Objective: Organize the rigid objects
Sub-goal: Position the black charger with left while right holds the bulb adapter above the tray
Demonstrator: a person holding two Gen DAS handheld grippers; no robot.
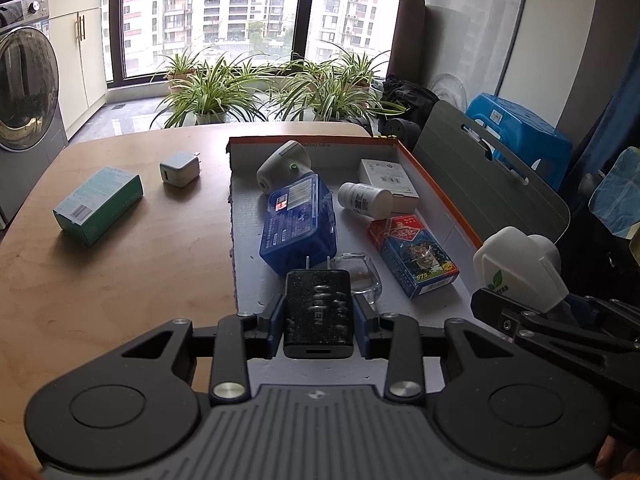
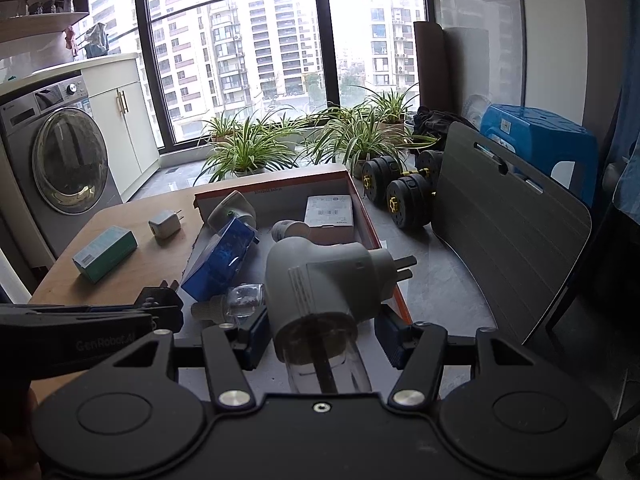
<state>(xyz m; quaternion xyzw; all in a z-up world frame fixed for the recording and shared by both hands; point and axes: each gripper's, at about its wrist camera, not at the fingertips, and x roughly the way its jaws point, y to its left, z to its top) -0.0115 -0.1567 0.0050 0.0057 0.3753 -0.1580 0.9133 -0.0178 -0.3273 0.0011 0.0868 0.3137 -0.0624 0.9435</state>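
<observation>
The left gripper clamps a black charger above the box. The right gripper clasps a grey plug-in beside it.

Left gripper — level, fingers pointing forward over the near edge of the shallow box, jaws clamped on a black charger. Right gripper — beside it at the box's right edge, clamped on a grey plug-in vaporizer, bottle toward the camera.
</observation>
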